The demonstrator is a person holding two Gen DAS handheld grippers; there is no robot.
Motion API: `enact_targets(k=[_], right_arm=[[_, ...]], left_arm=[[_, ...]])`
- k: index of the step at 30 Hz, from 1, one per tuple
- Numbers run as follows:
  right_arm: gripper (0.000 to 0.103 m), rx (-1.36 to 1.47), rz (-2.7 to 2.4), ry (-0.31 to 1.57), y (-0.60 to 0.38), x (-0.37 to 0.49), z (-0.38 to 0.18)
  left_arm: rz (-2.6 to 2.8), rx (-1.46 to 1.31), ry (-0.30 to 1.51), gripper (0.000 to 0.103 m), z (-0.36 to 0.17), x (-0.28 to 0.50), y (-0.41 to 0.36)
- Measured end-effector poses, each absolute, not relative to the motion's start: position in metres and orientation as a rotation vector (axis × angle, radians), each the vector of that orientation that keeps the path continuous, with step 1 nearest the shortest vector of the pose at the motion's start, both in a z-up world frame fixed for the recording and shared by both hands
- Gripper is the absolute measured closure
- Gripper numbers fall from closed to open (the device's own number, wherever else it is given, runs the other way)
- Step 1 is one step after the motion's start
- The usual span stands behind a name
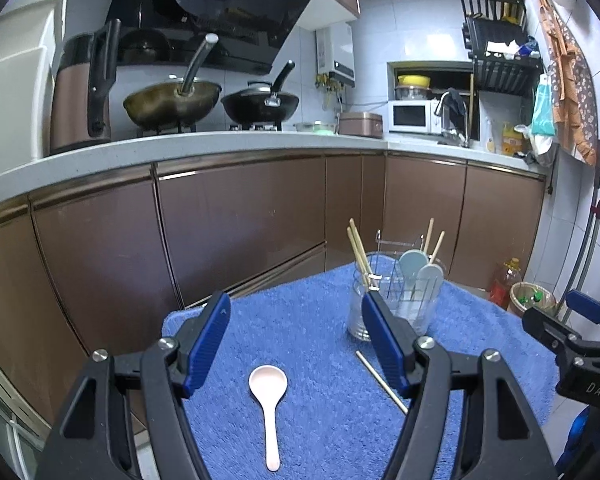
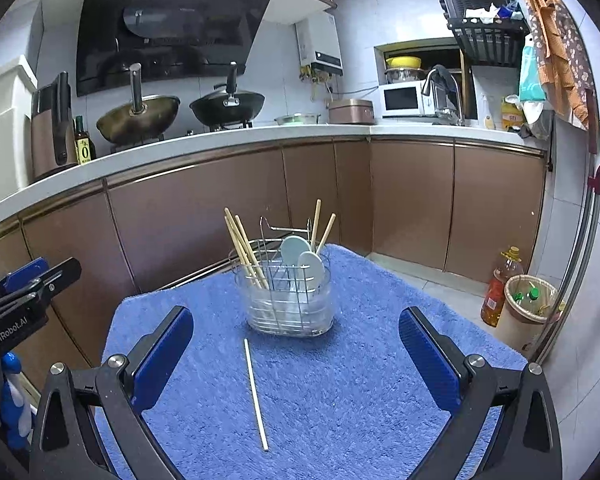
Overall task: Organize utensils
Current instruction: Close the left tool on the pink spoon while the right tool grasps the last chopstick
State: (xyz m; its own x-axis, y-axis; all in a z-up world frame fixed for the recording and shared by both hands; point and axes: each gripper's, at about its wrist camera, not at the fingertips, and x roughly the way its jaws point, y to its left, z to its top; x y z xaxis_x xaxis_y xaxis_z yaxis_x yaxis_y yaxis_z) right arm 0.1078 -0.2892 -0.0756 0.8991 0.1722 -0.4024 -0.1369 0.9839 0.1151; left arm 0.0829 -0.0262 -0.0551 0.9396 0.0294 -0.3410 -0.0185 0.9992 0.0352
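A clear utensil holder (image 2: 290,300) with a wire insert stands on a blue towel (image 2: 340,380); it also shows in the left wrist view (image 1: 396,300). It holds several wooden chopsticks (image 2: 244,248) and two pale spoons (image 2: 304,260). A white spoon (image 1: 269,404) lies on the towel between my left gripper's (image 1: 296,316) open fingers. One loose chopstick (image 2: 255,394) lies on the towel between my right gripper's (image 2: 296,336) open fingers, and shows in the left wrist view (image 1: 380,380). Both grippers are empty.
Brown kitchen cabinets (image 2: 204,216) and a countertop with woks (image 2: 140,116) stand behind the towel. An oil bottle (image 2: 500,288) and a waste bin (image 2: 528,304) sit on the floor at right. The other gripper shows at each view's edge.
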Motion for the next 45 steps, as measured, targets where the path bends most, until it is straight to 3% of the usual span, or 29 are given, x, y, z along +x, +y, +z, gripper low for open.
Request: enact_targets(k=[7, 14, 26, 30, 45], right_arm=[[0.000, 0.089, 0.159, 0.491, -0.290, 0.127, -0.090], [0.008, 0.053, 0.178, 0.588, -0.284, 0.155, -0.105], [0.046, -0.018, 0.343, 0.816, -0.240, 0.229, -0.153], [0.060, -0.047, 0.401, 0.878, -0.222, 0.249, -0.169], [0.079, -0.130, 0.496, 1.041, -0.189, 0.297, -0.208]], left_arm=[[0.001, 0.018, 0.427, 0.036, -0.075, 0.109, -0.019], [-0.042, -0.085, 0.565, 0.036, -0.093, 0.143, 0.022], [-0.135, -0.337, 0.908, 0.038, -0.163, 0.206, 0.105], [-0.165, -0.383, 0.986, 0.051, -0.189, 0.222, 0.104], [-0.243, -0.309, 1.071, 0.074, -0.225, 0.247, 0.084]])
